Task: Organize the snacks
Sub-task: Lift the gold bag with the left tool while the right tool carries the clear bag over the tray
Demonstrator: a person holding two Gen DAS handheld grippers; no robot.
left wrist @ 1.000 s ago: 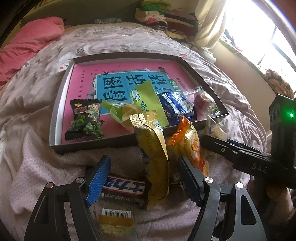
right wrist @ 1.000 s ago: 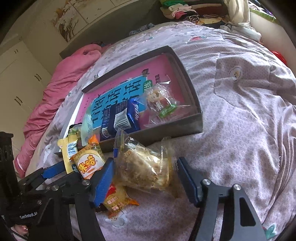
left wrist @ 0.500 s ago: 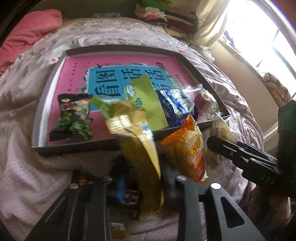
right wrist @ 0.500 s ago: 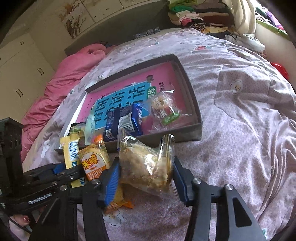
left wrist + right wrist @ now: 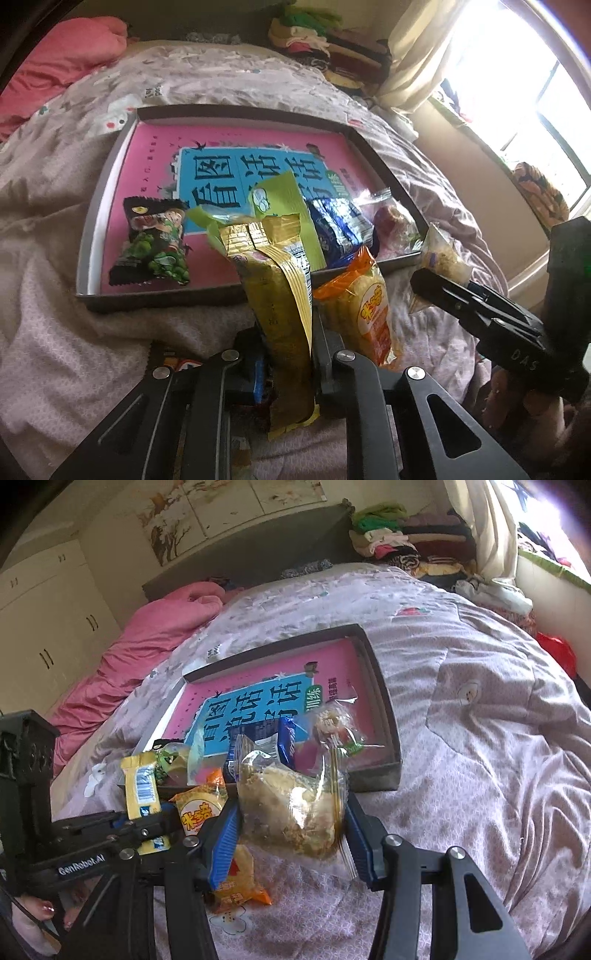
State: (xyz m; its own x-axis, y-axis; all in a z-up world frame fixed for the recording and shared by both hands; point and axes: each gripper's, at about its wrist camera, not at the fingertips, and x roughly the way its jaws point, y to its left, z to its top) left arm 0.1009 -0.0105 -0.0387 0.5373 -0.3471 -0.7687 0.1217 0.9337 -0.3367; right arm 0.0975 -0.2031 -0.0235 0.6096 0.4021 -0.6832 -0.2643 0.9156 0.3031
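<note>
Left gripper [image 5: 291, 354]: jaws closed over the last second onto the gold packet [image 5: 280, 295], which was lying loose between open pads a second ago; the packet now stands upright in the pinch.
Right gripper [image 5: 288, 834]: blue pads narrowed from a wider stance and now press both sides of the clear pastry bag [image 5: 291, 805], raised slightly off the quilt [image 5: 480, 775].
Meaning for the task: both snacks appear secured; in my judgement the next step is carrying them over the near wall into the tray [image 5: 110, 177].
Tray contents: green pea packet [image 5: 151, 243] at left, blue biscuit packet [image 5: 336, 229] and a clear candy bag [image 5: 332, 727] at right, all lying on a pink book [image 5: 229, 144].
Still on the quilt: orange rice-snack packet [image 5: 365, 310], just beside the gold packet.
Legible writing: large Chinese characters on the book's blue panel, partly covered; "米" on the orange packet; "GenRobot.AI" on the left gripper's body in the right wrist view; "DAS" on the right gripper's body in the left wrist view.
</note>
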